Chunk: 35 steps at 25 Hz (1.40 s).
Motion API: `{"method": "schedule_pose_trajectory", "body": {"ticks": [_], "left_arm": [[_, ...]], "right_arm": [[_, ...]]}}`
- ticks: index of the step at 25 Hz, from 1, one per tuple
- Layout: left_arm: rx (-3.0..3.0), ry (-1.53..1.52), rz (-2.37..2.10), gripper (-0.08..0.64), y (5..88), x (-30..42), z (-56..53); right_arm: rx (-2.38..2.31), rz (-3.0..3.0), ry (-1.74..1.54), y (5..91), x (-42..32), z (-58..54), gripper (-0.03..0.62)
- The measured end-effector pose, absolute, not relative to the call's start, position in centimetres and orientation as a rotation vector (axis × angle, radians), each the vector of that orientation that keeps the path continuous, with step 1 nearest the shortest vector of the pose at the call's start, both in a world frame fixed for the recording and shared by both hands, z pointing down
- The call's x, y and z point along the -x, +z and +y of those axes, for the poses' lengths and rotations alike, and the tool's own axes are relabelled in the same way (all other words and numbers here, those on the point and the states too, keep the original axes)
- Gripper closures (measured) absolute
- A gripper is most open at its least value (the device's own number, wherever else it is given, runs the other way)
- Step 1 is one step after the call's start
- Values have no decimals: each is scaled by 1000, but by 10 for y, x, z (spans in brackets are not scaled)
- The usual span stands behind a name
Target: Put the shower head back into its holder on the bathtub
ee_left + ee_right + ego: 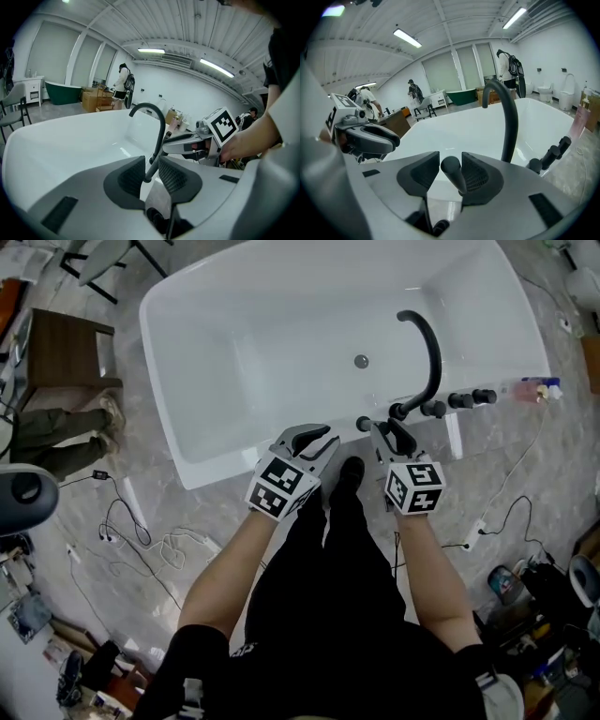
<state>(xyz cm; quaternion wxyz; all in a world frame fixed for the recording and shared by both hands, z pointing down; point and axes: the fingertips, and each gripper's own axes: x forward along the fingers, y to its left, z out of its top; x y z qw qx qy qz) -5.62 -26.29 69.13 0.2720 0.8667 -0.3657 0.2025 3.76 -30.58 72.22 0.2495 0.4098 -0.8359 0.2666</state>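
As a person stands at the near rim of a glossy white bathtub (pixel 216 352), the shower head (pixel 454 174) rises from that rim: a slim, matte dark rod with a rounded top. Its long axis runs nearly upright, leaning slightly toward 11 o'clock in the right gripper view. The lower end is hidden behind the tongs. From the head camera it shows end-on as a small dark disc (pixel 364 424), at 9 o'clock of the base of the black, arched spout (pixel 433 352). A row of dark round knobs (pixel 459 400) runs off toward 3 o'clock.

The right tongs (pixel 451 172) stand wide around the rod. It sits close against the right ribbed pad, with clear space at the left one.

The left tongs (pixel 151 176), at 8 o'clock of the shower head, are only narrowly parted and hold nothing. Grey marble-patterned floor (pixel 169 512) surrounds the tub.
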Motion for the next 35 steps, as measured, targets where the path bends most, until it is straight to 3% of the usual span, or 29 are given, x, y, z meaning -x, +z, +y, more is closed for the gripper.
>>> {"method": "schedule_pose_trajectory", "body": {"ticks": [20,35], "left_arm": [[-2493,389,-1041,483,525,83,-209],[-2449,348,-1337,494,438,100,-223]], "right_arm": [[-1324,-2498,536,481,-68,-213,573],[-1119,-2790,383,371,-85,-190,578]]}}
